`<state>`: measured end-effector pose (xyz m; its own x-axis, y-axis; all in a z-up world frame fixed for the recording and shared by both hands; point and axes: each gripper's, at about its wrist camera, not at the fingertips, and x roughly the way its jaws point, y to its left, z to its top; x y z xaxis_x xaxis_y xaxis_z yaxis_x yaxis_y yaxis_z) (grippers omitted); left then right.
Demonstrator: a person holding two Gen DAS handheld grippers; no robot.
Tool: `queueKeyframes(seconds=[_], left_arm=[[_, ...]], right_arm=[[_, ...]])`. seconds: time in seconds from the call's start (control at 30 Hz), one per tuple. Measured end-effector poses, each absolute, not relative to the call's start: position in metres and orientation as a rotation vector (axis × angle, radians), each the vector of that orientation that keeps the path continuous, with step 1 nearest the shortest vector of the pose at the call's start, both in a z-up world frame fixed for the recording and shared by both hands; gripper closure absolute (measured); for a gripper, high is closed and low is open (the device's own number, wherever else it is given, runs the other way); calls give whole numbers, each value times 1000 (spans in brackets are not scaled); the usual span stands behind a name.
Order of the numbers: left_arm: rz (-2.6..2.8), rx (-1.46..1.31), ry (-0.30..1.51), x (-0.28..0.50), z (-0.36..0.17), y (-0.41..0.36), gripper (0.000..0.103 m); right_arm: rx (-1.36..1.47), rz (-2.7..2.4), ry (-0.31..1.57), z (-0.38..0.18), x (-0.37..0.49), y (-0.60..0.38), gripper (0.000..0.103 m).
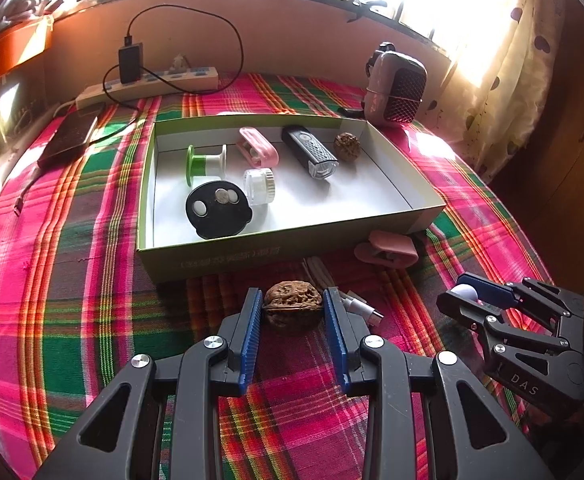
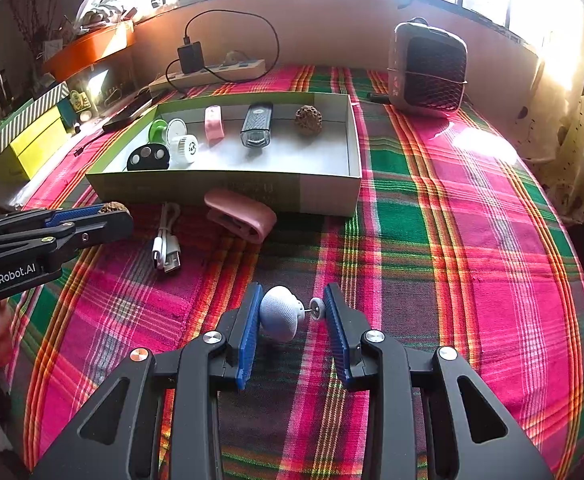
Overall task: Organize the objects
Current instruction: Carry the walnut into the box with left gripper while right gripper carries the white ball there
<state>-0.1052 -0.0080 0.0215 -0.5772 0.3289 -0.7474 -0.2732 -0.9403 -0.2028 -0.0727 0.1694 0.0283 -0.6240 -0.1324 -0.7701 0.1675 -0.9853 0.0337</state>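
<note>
Sunlit plaid cloth (image 2: 432, 208) carries an open box (image 1: 292, 258) already holding 6 items. Left gripper (image 1: 294, 308) is clamped on a walnut (image 1: 293, 306), right gripper (image 2: 294, 312) pinches a pale knob (image 2: 281, 314); both look bound for that box.

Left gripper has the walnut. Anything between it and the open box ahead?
Nothing visible blocks it. The walnut sits between the left gripper pads, and the box near wall lies just beyond. A white cable and pink clip lie off to the right.
</note>
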Motion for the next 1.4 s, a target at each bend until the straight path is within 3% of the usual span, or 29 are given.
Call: queueKeyframes(seconds=[0.77,1.4], left_arm=[[2545,-1151,-73,-129,45,0,74],[2543,-1173,-54,-162,39,8,74]], right_arm=[[1097,-2695,64,78,-123,158,70],[1172,-2595,90,59,-198,144,70]])
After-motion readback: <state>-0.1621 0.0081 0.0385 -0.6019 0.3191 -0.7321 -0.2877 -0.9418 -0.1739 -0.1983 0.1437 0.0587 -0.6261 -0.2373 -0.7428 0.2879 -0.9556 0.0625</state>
